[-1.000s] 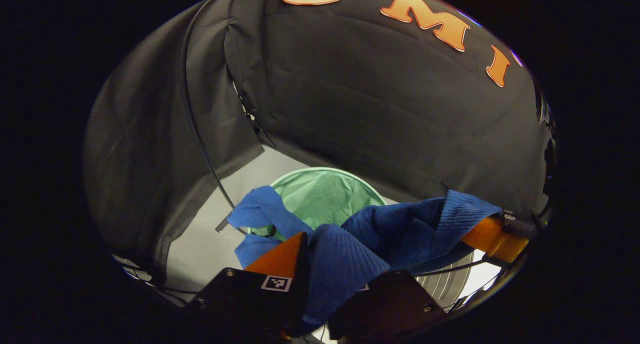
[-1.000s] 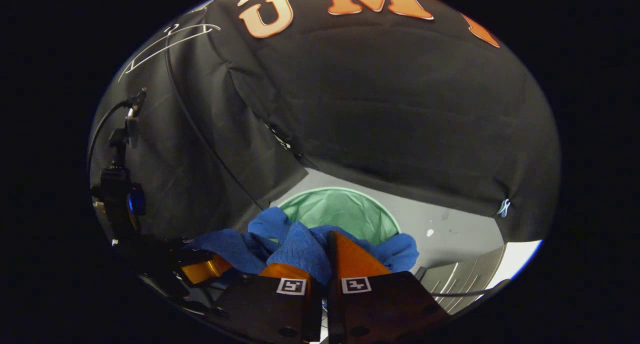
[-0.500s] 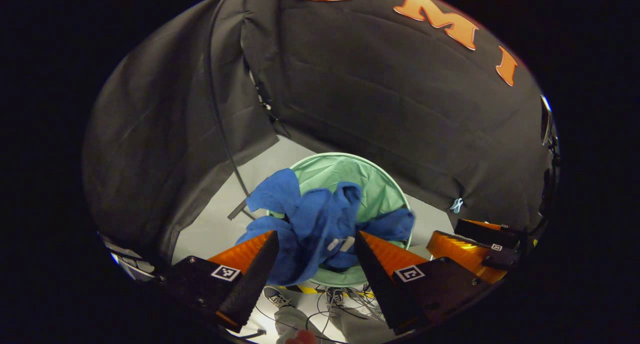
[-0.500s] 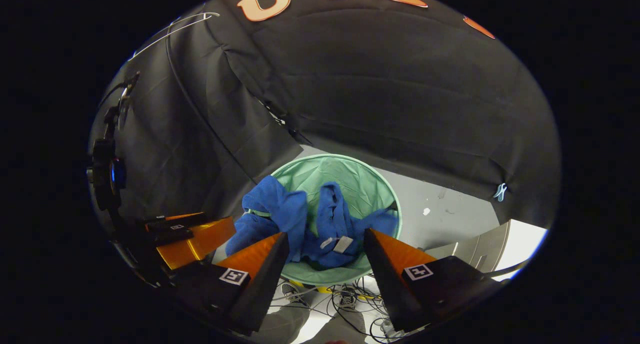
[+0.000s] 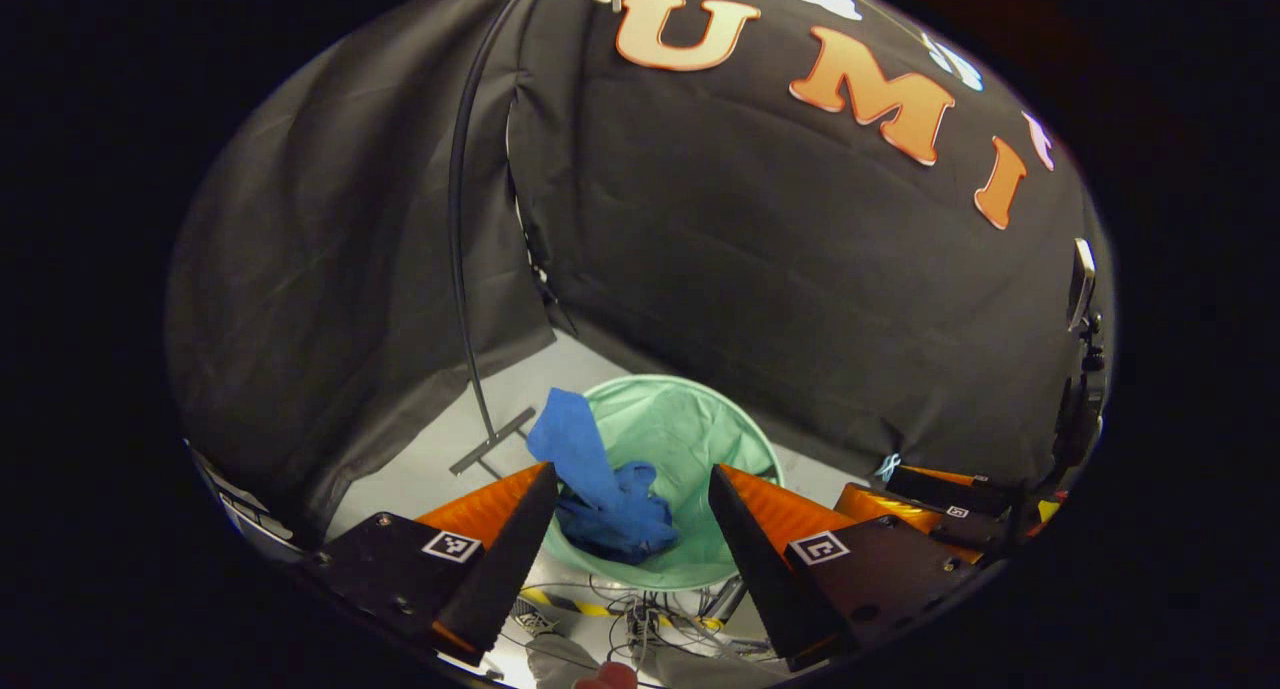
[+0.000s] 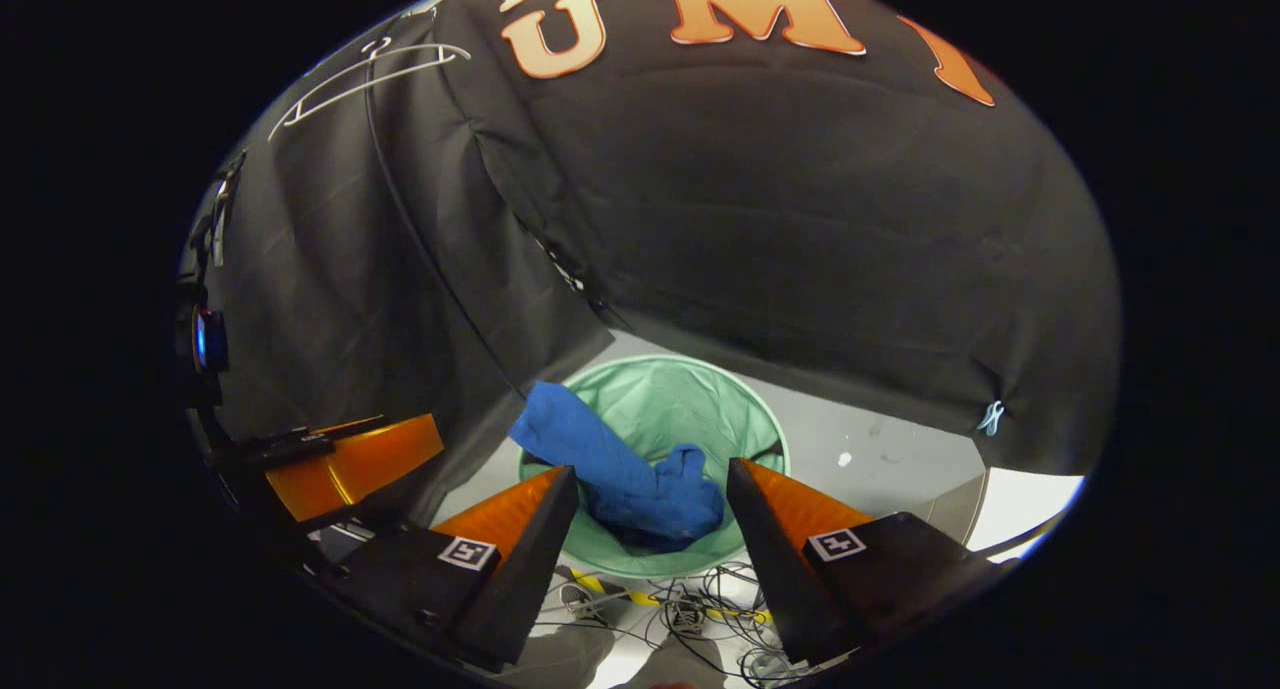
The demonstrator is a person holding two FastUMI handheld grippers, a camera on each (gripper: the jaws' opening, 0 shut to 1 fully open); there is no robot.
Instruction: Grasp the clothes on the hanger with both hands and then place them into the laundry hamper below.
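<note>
And the blue garment (image 5: 607, 489) is down in the green hamper (image 5: 690, 424)! Most of it sits bunched on the hamper's floor, toward the near side, but one sleeve (image 6: 565, 429) drapes up and over the hamper's left rim, hanging partly outside.

Left gripper (image 5: 630, 519) hovers above the hamper, jaws wide, nothing between them. Right gripper (image 6: 650, 519) the same: jaws spread wide, empty, with the hamper straight below. From the left gripper view the right gripper shows off to the hamper's right; from the right gripper view the left one sits off to the hamper's left.

Up above the hamper, high on the booth wall, a bare hanger (image 6: 365, 74) hangs on its stand (image 5: 458, 269), no clothes on it.

So, by my reckoning, the grasp is done, the drop is done, and the job is all but finished. The one loose end is that sleeve over the rim; a tidy finish would want it tucked inside. Cables (image 6: 680, 604) litter the floor on the hamper's near side.
</note>
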